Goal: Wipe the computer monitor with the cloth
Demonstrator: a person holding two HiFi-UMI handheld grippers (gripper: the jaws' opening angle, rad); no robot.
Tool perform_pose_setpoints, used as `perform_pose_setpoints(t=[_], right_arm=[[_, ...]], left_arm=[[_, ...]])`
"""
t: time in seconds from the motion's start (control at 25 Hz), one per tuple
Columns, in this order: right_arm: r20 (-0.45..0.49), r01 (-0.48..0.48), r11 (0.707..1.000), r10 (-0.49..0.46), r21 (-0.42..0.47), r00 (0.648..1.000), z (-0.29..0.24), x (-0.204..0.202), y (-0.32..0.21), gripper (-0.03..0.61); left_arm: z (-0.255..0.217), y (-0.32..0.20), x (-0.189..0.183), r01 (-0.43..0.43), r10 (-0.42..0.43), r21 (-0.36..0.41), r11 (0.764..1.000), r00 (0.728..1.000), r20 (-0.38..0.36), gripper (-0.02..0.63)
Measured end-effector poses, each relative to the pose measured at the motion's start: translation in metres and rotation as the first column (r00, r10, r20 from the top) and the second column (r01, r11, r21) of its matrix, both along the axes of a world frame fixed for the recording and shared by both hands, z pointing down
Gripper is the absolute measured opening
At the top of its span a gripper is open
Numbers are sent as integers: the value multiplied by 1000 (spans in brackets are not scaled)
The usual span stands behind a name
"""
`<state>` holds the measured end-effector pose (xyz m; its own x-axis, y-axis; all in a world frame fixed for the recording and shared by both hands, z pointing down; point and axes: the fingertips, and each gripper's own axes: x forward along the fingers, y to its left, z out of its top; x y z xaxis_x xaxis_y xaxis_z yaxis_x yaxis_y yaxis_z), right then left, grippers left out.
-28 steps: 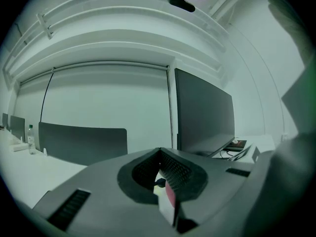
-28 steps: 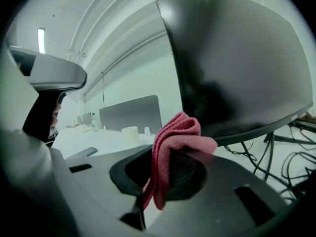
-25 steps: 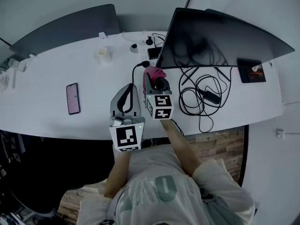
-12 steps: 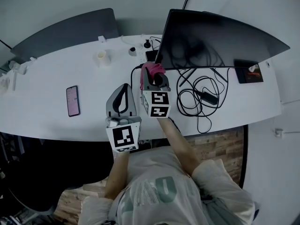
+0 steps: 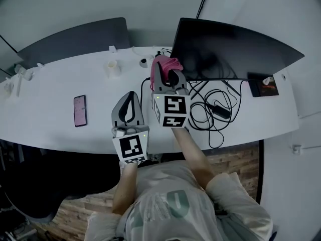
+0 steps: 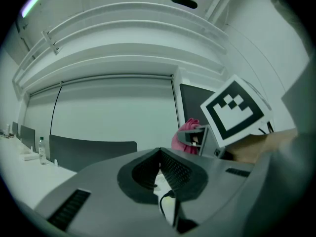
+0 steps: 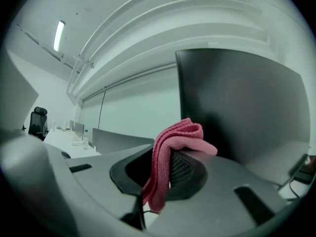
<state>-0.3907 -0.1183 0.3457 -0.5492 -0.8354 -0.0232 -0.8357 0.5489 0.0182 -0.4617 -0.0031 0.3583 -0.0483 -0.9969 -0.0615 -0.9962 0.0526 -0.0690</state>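
Lifted right tool (image 5: pixel 167 72), clamped on pink cloth (image 5: pixel 170 63), near monitor (image 5: pixel 235 46) lower-left edge, top centre, so wiping likely next; kept left tool (image 5: pixel 131 97) closed, empty.

Pink cloth (image 7: pixel 174 141) pinched in the right gripper (image 7: pixel 166 166) (folded over one jaw), dark monitor (image 7: pixel 237 102) just beyond — screen blank

Head camera: steeply down over my tabletop (image 5: pixel 45 124). Left claw (image 6: pixel 159 151) camera and right claw (image 7: pixel 168 154) camera: tilted upward, close behind jaws. All three share the monitor (image 5: pixel 235 49) and cloth (image 5: pixel 169 64).
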Motion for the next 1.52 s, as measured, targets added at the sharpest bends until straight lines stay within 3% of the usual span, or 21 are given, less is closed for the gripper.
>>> perform_pose_setpoints(t=[0.12,0.4,0.6,1.0,1.28,1.52], right_arm=[[24,-8,1000,8,27,1000,-32,1,1,57],[66,-35,993,28,116,997,-104,2,6,57],[153,-33,992,14,123,988,-147,7,9,57],[204,-28,990,-2,141,979,-170,8,13,57],[185,25,984,-59,178,981,-172,11,26,57],[196,41,962,-97,269,976,-206,35,44,57]], left_arm=[[-15,0,8,-13,13,43,999,1000,14,15],[-32,0,12,-25,23,48,999,998,57,15],[-48,1,20,-41,37,80,996,998,57,15],[-78,1,25,-66,63,95,993,997,37,14],[-95,-2,33,-90,93,101,991,995,-25,14],[-120,-6,34,-70,73,124,990,997,-20,15]])
